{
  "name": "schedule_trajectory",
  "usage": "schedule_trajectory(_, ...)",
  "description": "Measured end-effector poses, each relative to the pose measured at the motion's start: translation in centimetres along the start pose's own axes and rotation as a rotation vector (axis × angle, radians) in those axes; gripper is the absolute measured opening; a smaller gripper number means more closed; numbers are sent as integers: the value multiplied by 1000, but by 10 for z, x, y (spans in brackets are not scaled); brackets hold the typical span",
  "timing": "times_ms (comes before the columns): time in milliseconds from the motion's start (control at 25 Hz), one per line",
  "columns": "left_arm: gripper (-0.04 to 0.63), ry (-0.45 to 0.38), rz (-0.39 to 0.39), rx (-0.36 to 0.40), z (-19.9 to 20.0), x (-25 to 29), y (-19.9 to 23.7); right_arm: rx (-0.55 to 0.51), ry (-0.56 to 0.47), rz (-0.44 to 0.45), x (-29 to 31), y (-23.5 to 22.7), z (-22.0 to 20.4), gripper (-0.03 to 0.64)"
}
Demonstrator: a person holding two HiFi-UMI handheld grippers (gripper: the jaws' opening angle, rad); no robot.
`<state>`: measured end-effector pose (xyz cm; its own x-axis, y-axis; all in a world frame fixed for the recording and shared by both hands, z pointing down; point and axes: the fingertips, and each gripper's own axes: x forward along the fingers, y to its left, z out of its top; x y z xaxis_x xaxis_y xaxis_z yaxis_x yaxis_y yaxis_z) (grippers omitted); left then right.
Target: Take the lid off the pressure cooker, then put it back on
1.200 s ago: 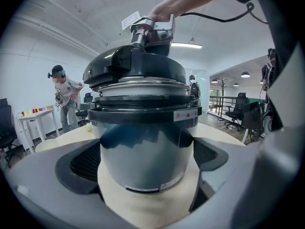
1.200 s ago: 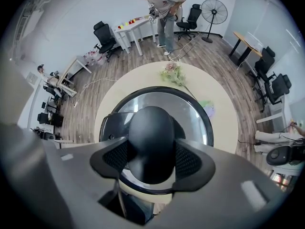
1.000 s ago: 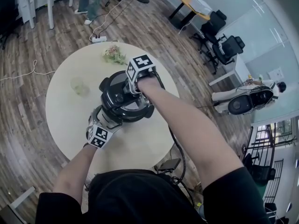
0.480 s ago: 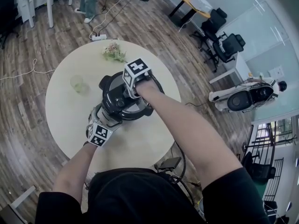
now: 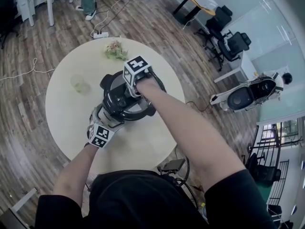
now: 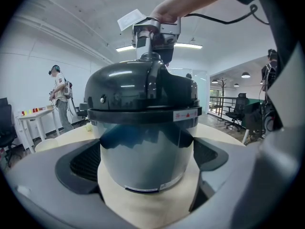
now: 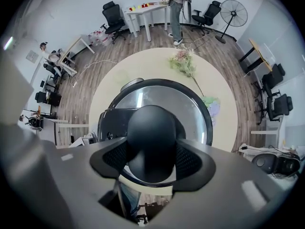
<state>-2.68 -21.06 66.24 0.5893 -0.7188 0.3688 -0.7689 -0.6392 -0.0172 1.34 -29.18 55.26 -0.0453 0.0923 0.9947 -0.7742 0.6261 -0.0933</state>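
**Gripping the cooker with both tongs**

Reaching forward over the round table (image 5: 62, 118), the person's bare right forearm slopes down to the right gripper (image 7: 152, 157), which stands nearly upright above the pressure cooker (image 6: 145, 149). Its jaws point straight down and pinch the round black knob (image 7: 152, 128) on top of the lid (image 6: 138, 87), a pad pressed to either side.

The left arm stays closer to the body, bent in from the table's near edge. The left gripper (image 6: 147, 163) lies low and level, and its jaws are spread wide around the cooker's shiny lower body — the pads meet the wall on both sides.

The cooker stands near the middle of the table with the dark lid sitting on it. Beyond it lie a small bunch of flowers (image 5: 114, 51) and, to the left, a glass (image 5: 78, 84), both well apart from the cooker.
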Motion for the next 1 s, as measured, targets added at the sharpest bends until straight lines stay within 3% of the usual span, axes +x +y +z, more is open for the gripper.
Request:
schedule_trajectory(160, 586, 0, 1, -2, 1, 0, 1, -57, 53, -32, 1, 0, 0, 290)
schedule_trajectory(440, 586, -1, 1, -1, 0, 2, 3, -114, 30, -20, 1, 0, 2, 293)
schedule_trajectory(1000, 586, 0, -7, 5, 1, 2, 5, -432, 104, -8, -1, 3, -10, 324)
